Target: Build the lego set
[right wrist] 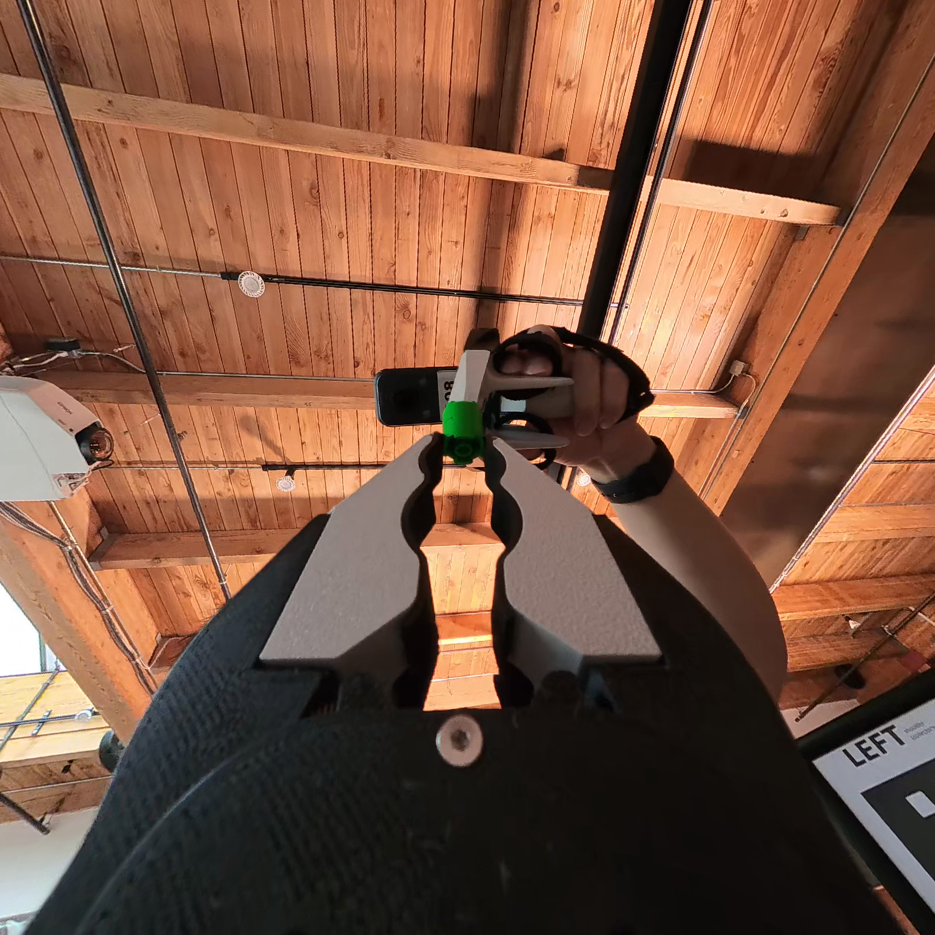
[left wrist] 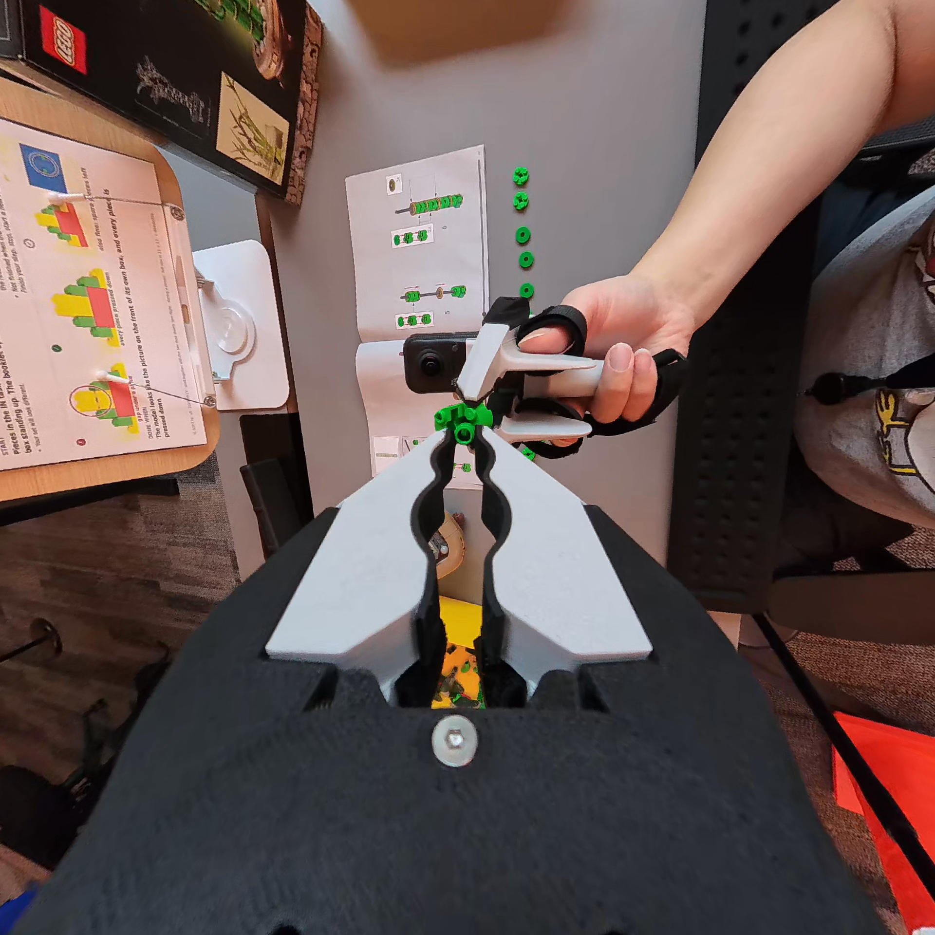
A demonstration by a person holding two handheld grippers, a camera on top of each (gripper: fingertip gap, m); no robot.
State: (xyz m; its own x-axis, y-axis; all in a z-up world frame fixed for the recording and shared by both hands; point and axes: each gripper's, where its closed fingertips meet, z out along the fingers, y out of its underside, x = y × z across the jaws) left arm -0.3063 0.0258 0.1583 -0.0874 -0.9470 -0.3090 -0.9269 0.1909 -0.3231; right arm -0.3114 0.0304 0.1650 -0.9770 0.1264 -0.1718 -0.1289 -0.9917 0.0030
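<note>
In the left wrist view my left gripper [left wrist: 462, 436] is shut on a small green lego assembly [left wrist: 463, 420], held in the air above the grey table [left wrist: 582, 152]. The right gripper [left wrist: 473, 397], held in a hand, meets the same assembly from the far side. In the right wrist view, which looks up at the ceiling, my right gripper [right wrist: 463, 448] is shut on a green round piece [right wrist: 461, 450] joined to a green cylinder [right wrist: 460, 417]. The left gripper [right wrist: 478, 405] closes on that cylinder from above.
Several loose green round pieces [left wrist: 523, 235] lie in a row on the table beside the open instruction booklet [left wrist: 415, 243]. A lego box [left wrist: 152, 66], a wooden board with a printed sheet [left wrist: 91, 303] and a white stand [left wrist: 238, 324] are at the left. A beige part [left wrist: 448, 546] and a yellow tray [left wrist: 458, 622] lie below the fingers. Left and right tips are no more than a few centimetres apart.
</note>
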